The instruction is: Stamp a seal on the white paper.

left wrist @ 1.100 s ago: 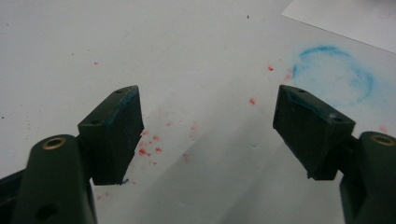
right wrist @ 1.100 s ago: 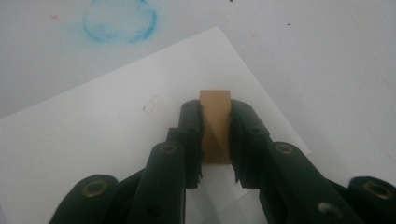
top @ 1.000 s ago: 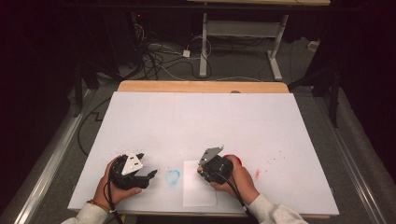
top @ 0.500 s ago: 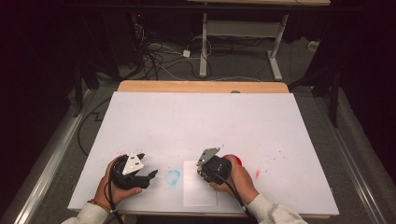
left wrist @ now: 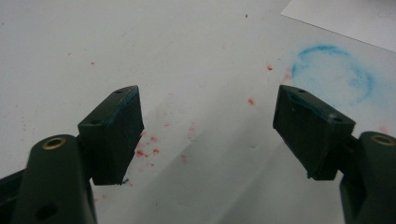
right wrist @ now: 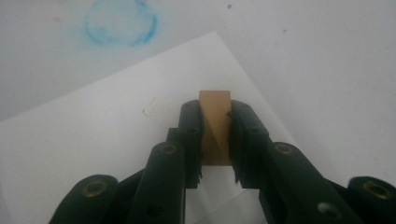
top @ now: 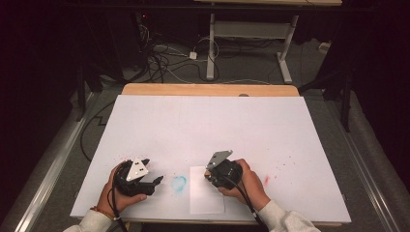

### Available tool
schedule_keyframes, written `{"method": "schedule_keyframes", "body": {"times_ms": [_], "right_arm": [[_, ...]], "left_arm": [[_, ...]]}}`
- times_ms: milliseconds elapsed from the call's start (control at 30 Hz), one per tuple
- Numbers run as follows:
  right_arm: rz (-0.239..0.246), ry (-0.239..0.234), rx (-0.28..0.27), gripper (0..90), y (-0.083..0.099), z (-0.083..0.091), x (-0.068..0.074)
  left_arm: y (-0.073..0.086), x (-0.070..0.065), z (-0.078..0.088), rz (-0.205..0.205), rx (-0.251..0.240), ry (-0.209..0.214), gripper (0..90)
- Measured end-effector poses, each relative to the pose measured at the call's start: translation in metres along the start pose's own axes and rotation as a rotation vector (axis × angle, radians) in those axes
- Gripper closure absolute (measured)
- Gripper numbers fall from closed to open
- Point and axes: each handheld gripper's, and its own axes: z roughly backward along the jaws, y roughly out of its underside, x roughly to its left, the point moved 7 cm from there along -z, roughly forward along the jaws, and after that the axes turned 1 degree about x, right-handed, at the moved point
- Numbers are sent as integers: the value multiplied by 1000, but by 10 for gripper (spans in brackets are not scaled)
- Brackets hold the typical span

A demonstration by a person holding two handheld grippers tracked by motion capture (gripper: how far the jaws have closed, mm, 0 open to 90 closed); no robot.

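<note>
Item: small tan wooden block (right wrist: 215,122), rectangular, clamped between the two black jaws of the right gripper (top: 212,175), which pressed on both its sides. The block stood over a white sheet of paper (top: 205,202); whether it touched the sheet could not be told.

Sheet of paper: lay flat near the front edge of the worktop (top: 212,121), slightly left of that edge's middle. A faint small square outline was visible on it in the right gripper view.

Right gripper: held in the person's right hand (top: 251,183), tilted down at the sheet's upper right part.

Left gripper (top: 155,182): held in the left hand (top: 113,193) near the front left corner of the worktop, jaws spread wide with nothing between them, resting low over the bare surface.

Marks: a blue smudged ring (top: 179,183) on the worktop, between the left gripper and the sheet; red specks (left wrist: 144,144) scattered under the left gripper.
</note>
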Motion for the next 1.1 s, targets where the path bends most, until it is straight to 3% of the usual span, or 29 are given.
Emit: {"method": "schedule_keyframes", "body": {"times_ms": [200,367,1100], "right_arm": [[4,8,-60,762,-8,23,-3],[5,16,-80,762,-8,34,-6],[-14,35,-134,762,-6,63,-21]], "left_arm": [[0,1,0,0,1,-2,234],[0,0,1,1,-4,-2,234],[2,4,2,16,-5,-10,236]]}}
